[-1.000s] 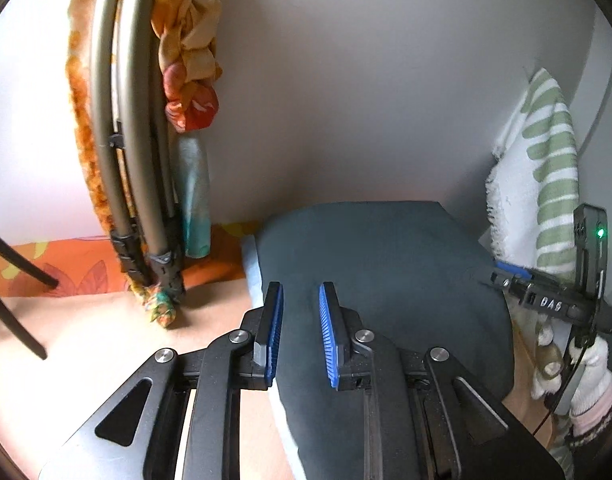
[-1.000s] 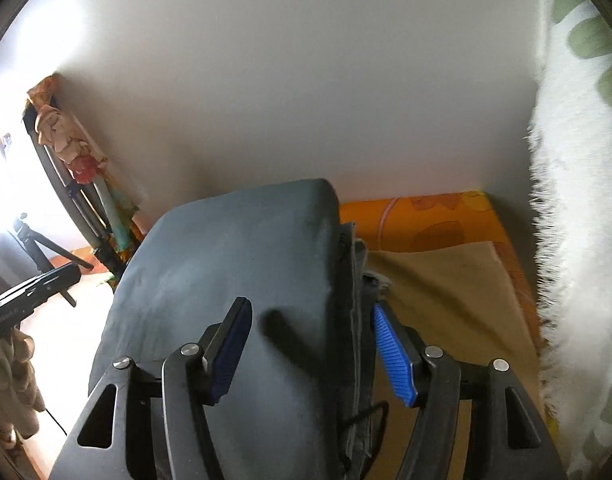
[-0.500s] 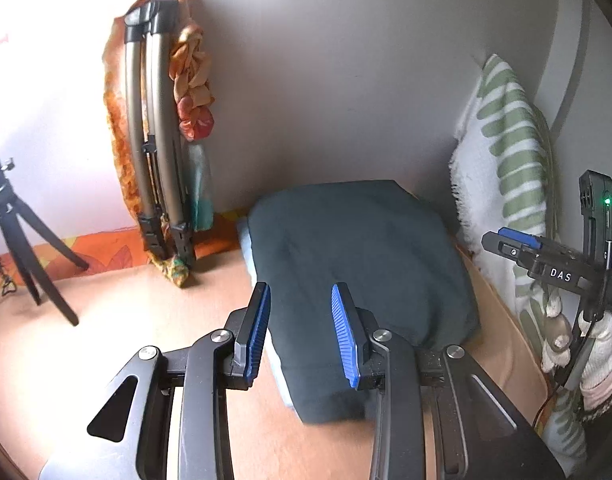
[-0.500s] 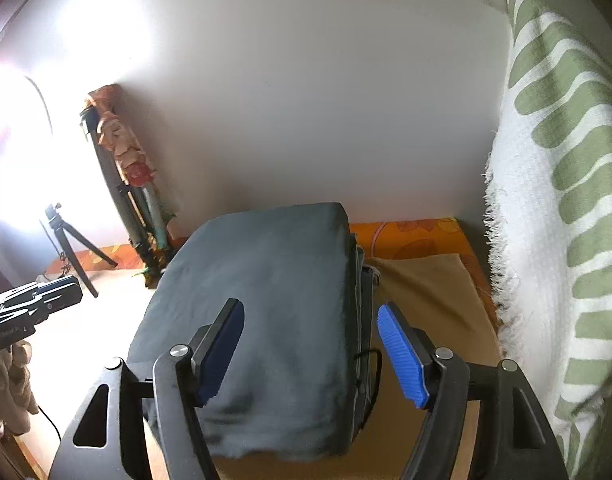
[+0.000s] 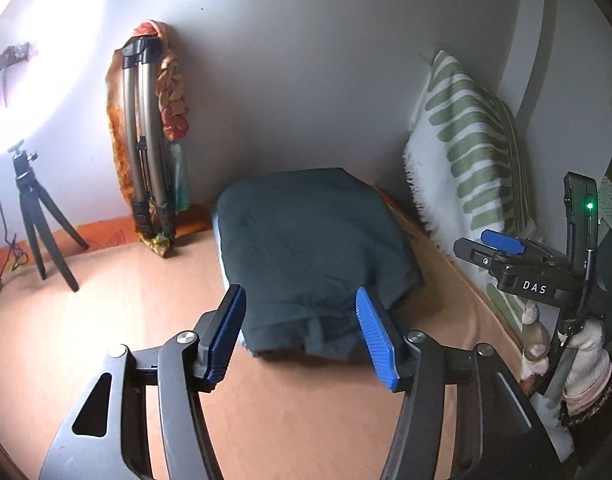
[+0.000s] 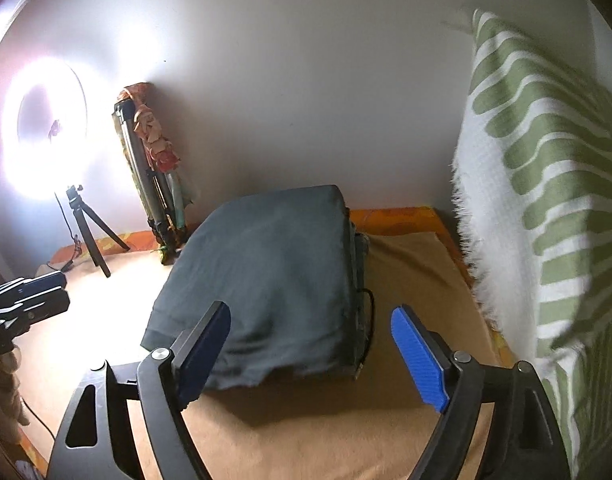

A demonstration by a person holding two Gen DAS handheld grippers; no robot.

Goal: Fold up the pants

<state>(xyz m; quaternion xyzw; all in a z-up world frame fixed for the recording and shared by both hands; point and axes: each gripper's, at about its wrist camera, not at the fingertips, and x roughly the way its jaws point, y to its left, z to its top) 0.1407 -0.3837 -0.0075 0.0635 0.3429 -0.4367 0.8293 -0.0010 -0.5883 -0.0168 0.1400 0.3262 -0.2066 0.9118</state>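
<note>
The dark grey-green pants (image 5: pixel 314 256) lie folded in a compact rectangle on the tan bed sheet (image 5: pixel 106 320), close to the back wall. They also show in the right wrist view (image 6: pixel 266 280), with a drawstring hanging at their right edge. My left gripper (image 5: pixel 302 332) is open and empty, held just in front of the pile's near edge. My right gripper (image 6: pixel 310 352) is open and empty, also just short of the near edge. The right gripper shows at the right of the left wrist view (image 5: pixel 502 252).
A folded tripod (image 5: pixel 146 152) draped with orange cloth leans on the wall left of the pants. A small tripod (image 5: pixel 34 224) with a ring light (image 6: pixel 46 128) stands further left. A green-and-white patterned blanket (image 6: pixel 546 200) hangs at the right.
Both grippers have drawn back from the pants toward me. The left jaws, nearly shut before, have opened wide. The folded pile has stayed in place.
</note>
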